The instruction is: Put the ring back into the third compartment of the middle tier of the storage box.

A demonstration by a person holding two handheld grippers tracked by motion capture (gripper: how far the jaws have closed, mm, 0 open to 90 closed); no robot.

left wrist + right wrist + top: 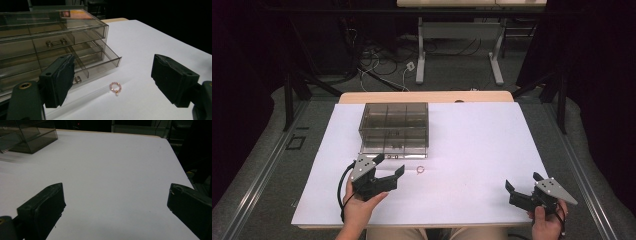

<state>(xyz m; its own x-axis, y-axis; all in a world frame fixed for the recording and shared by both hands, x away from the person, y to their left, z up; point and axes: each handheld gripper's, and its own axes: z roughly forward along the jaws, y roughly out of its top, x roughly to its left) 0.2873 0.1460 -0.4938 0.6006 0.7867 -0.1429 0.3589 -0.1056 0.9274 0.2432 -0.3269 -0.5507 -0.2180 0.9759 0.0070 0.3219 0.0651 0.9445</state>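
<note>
A smoky clear drawer box [394, 127] stands on the white table [472, 145], its lowest drawer [100, 62] pulled out a little. A small pink beaded ring [420, 170] lies on the table just in front of the box; in the left gripper view the ring [115, 88] rests between and beyond the jaws. My left gripper [388, 166] is open, its tips just left of the ring and near the drawer front. My right gripper [522, 185] is open at the table's front right, over bare surface, nothing between its jaws.
The box's upper drawer has a metal bar handle [56, 42]. The box corner [30, 137] shows far left in the right gripper view. A desk frame [459, 45] and cables lie on the floor beyond the table.
</note>
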